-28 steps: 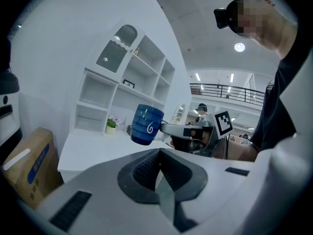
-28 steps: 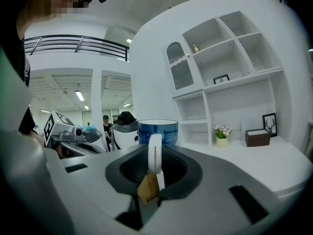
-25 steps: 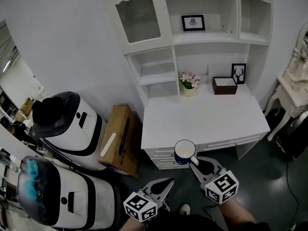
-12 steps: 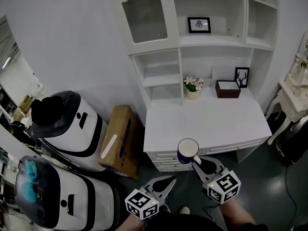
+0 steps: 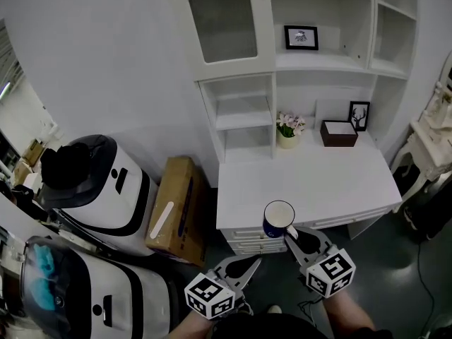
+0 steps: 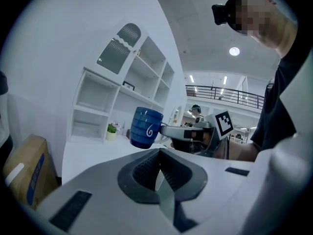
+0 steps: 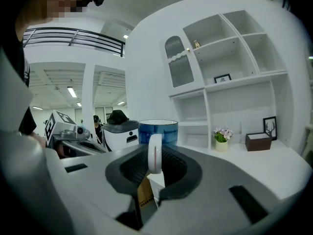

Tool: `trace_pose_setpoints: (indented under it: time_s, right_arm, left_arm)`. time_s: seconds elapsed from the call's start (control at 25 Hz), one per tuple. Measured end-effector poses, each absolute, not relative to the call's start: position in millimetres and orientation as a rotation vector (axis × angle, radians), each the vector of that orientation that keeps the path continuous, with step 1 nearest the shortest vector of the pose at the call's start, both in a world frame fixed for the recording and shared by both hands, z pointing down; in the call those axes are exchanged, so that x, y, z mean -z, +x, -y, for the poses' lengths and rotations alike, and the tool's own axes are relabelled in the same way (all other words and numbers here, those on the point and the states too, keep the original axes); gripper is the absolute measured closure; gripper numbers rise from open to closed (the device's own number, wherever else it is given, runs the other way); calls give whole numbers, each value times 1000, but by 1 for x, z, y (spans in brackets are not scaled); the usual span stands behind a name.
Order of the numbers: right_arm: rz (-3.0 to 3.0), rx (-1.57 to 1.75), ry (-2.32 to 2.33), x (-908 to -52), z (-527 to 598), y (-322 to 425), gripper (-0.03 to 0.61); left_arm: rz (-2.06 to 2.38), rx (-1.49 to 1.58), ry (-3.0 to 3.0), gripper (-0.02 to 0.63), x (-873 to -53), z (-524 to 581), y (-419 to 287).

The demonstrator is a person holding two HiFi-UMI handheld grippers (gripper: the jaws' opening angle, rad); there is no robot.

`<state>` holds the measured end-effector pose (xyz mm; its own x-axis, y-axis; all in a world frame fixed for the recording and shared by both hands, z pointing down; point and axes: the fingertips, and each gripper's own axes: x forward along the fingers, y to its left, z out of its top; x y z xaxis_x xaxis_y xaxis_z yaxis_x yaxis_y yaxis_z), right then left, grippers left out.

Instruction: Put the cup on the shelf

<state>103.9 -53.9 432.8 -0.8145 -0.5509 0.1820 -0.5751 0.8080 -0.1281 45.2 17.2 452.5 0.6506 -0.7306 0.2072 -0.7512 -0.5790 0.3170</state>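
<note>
Below the shelf unit point(image 5: 244, 119), at the desk's point(image 5: 318, 182) front edge, I see the right gripper point(image 5: 290, 233) clamped on the handle of the blue cup point(image 5: 278, 219). The cup is upright in the air at its jaw tips. Left gripper point(image 5: 248, 263) is closed on nothing, just beside.

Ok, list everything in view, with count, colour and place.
cup: one, blue, over desk's front edge
desk with shelves: one, white, against the wall
framed pictures: two, black, one on shelf, one on desk
flower pot: one, pale, back of desk
small box: one, brown, back of desk
cardboard box: one, tan, floor left of desk
machines: two, white and black, floor far left
left gripper: one, grey, shut, empty
right gripper: one, grey, shut on the cup's handle
</note>
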Motion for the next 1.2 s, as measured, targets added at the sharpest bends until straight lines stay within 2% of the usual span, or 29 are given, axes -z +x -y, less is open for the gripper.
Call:
trace_pose_setpoints:
  time_s: [1.2]
  right_arm:
    - [2819,-248,1058,-432,134,-33,531]
  left_arm:
    - [1093,-31,2550,607,-452,62,-101]
